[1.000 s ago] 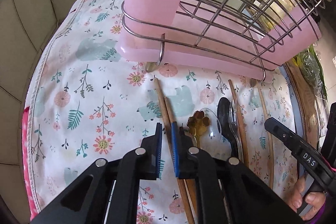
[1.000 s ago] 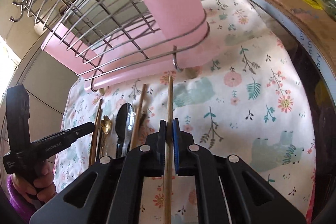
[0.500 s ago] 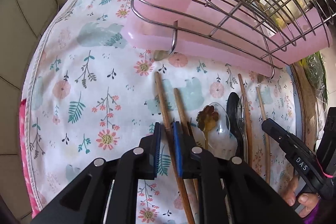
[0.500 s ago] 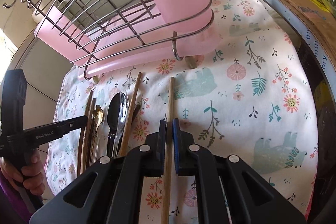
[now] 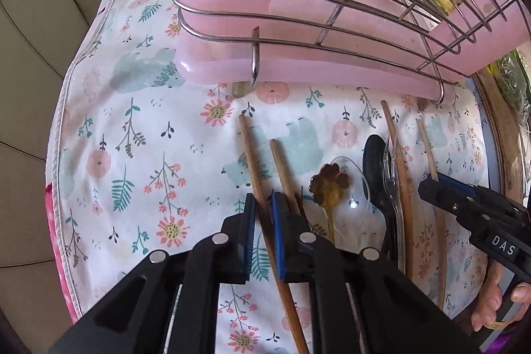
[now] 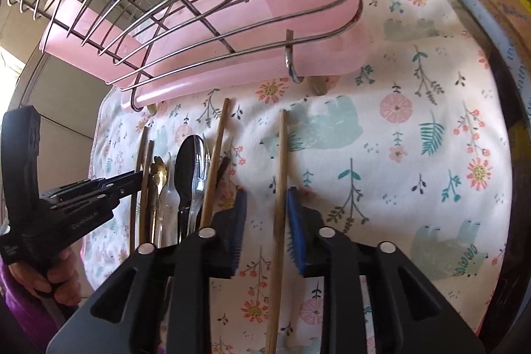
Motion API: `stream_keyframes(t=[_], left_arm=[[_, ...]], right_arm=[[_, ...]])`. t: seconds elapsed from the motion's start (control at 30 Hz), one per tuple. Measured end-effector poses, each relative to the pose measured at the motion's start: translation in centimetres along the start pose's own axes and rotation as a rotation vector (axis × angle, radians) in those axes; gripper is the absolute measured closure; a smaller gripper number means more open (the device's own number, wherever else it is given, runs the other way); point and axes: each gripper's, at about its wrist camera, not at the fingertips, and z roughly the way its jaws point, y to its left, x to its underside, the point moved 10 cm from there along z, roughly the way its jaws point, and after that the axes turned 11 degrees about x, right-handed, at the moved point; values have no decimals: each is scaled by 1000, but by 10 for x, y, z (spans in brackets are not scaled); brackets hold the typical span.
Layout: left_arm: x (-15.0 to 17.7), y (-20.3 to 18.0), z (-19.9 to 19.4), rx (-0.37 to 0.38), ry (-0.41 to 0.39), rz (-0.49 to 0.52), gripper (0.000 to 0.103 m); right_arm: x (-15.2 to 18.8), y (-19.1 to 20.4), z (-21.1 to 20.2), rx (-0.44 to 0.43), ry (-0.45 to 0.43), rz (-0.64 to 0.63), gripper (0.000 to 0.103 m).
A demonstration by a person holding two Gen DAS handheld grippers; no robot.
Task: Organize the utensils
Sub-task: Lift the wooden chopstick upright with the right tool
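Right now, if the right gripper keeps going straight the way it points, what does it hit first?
Most likely the floral cloth right below the right gripper, whose open jaws straddle a wooden chopstick; the pink drainer tray lies further ahead. Depth is uncertain.

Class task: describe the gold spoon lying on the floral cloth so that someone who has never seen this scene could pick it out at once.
Start at the pink dish rack and look down to the row of utensils on the floral cloth. The gold spoon lies between two brown chopsticks and a black spoon. It alone is gold, and its end is shaped like a flower.
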Motion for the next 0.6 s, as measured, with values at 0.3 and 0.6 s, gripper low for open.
stream_keyframes(t=[0.3, 0.6], left_arm=[[7, -3, 0, -21, -26, 20, 94], [18, -7, -44, 61, -197, -18, 98]], right_arm=[[0, 10, 4, 146, -46, -70, 95], [5, 13, -25, 172, -231, -45, 96]])
